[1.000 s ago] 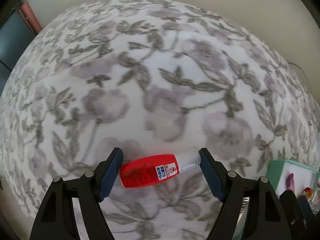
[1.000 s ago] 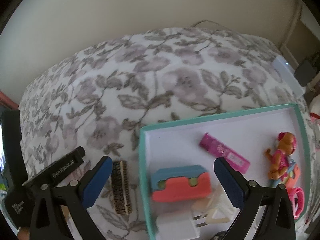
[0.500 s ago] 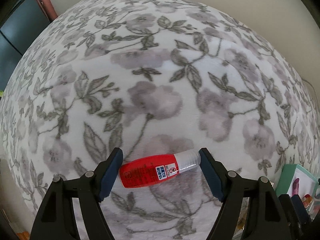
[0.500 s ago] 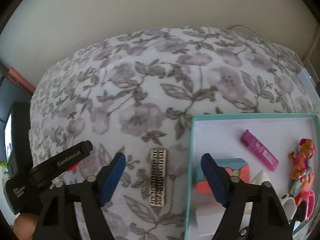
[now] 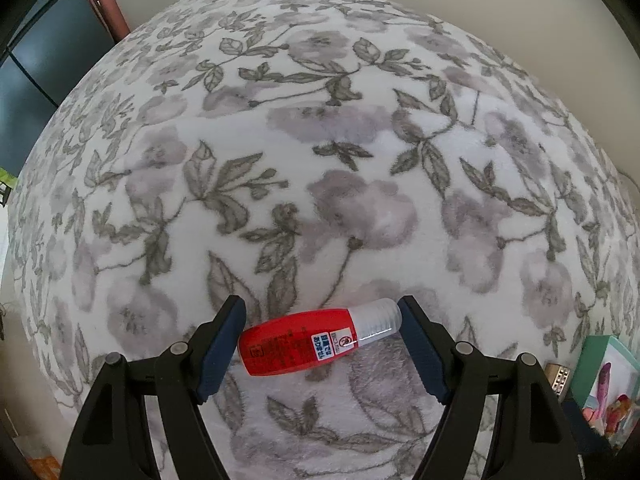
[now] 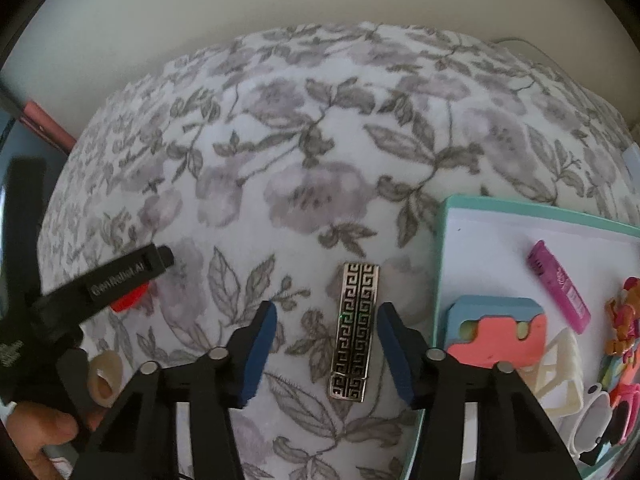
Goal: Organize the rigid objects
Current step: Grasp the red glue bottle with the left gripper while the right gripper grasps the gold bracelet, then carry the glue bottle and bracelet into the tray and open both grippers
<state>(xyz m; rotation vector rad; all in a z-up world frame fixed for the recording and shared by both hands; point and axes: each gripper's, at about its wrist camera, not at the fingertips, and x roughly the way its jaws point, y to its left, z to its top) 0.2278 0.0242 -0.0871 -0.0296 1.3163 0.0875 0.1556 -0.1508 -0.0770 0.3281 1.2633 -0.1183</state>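
My left gripper (image 5: pixel 322 318) is shut on a red bottle (image 5: pixel 296 342) with a clear cap, gripped end to end and held above the floral blanket (image 5: pixel 320 160). In the right wrist view a gold and black patterned metal bar (image 6: pixel 354 332) lies flat on the blanket just left of a teal-rimmed white tray (image 6: pixel 444 264). My right gripper (image 6: pixel 327 314) hangs over the bar with its jaws closing. The bar sits between the pads, close to the right one, and neither pad touches it. The left gripper's black body (image 6: pixel 120 276) shows at the left.
The tray holds a pink stick (image 6: pixel 558 286), a blue and coral block (image 6: pixel 496 328), a white plug (image 6: pixel 560 368) and a toy figure (image 6: pixel 624 320). A person's hand (image 6: pixel 40 428) grips the left tool. A beige wall lies behind the bed.
My right gripper moved left from above the tray to above the patterned bar, and its jaws narrowed. My left gripper carried the red bottle leftward across the blanket, away from the tray.
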